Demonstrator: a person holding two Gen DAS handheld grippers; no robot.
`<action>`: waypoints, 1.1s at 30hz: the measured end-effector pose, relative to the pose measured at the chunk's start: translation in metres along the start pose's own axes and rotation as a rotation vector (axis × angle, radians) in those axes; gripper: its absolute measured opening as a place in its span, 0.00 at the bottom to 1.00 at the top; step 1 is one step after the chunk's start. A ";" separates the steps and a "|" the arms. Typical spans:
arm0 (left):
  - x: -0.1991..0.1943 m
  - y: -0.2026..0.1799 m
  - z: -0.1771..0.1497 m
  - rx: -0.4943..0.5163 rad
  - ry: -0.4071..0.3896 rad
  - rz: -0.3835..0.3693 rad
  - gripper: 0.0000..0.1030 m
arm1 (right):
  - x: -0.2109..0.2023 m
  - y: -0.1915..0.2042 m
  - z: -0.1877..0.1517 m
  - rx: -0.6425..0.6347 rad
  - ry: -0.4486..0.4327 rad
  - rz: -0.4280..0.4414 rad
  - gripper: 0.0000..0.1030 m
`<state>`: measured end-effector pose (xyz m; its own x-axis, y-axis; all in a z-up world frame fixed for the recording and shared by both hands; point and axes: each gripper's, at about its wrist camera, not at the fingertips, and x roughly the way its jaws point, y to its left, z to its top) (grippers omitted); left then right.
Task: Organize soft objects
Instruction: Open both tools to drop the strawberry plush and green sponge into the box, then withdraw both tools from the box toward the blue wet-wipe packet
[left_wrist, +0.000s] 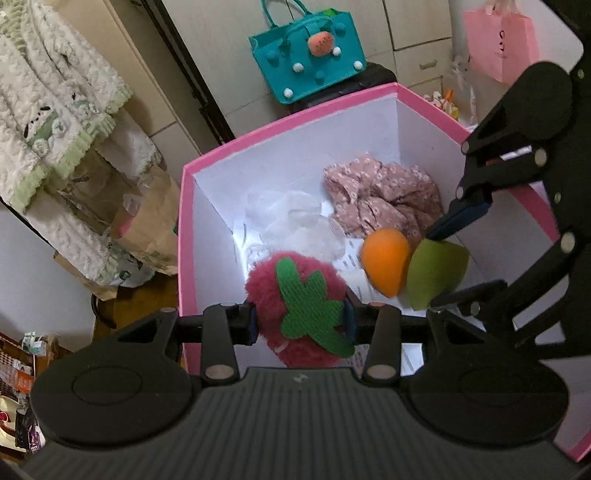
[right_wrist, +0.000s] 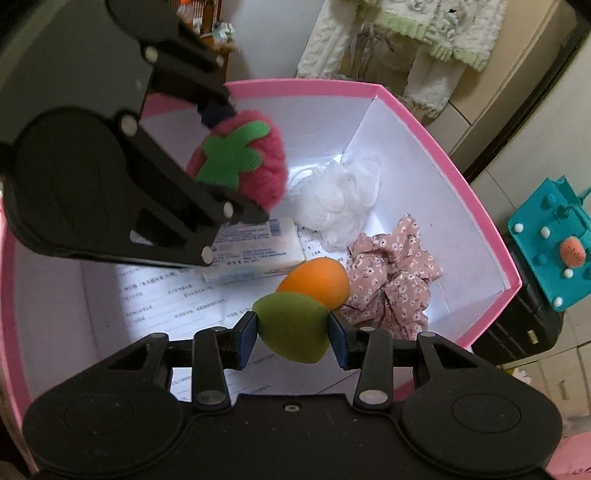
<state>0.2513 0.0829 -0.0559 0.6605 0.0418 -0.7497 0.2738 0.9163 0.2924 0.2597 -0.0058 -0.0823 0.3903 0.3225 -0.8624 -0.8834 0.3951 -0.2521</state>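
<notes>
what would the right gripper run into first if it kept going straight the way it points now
Probably the orange sponge, lying just ahead of the green sponge that the right gripper holds; depth is unclear, so it could instead reach the printed paper on the box floor.

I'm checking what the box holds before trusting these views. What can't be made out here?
- Printed sheets, right wrist view: text too small.
- Carton: partly hidden behind the left gripper.
- Pink box floor, left wrist view: near part hidden by the plush strawberry.

The room is dim, yet glare whitens the pink box floor. Fisheye bending curves its rim; the orange sponge looks slightly blurred.
</notes>
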 end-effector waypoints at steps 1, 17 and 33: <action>0.000 0.000 0.001 -0.001 -0.006 0.007 0.41 | 0.001 0.001 0.001 -0.009 0.005 -0.009 0.46; -0.045 0.026 -0.009 -0.127 -0.127 -0.060 0.59 | -0.056 -0.012 -0.021 0.258 -0.159 -0.027 0.62; -0.128 0.015 -0.034 -0.095 -0.156 -0.164 0.69 | -0.136 -0.003 -0.063 0.486 -0.308 0.107 0.62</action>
<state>0.1474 0.1049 0.0242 0.7143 -0.1662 -0.6798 0.3243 0.9394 0.1110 0.1925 -0.1054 0.0083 0.4269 0.5891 -0.6861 -0.7303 0.6720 0.1226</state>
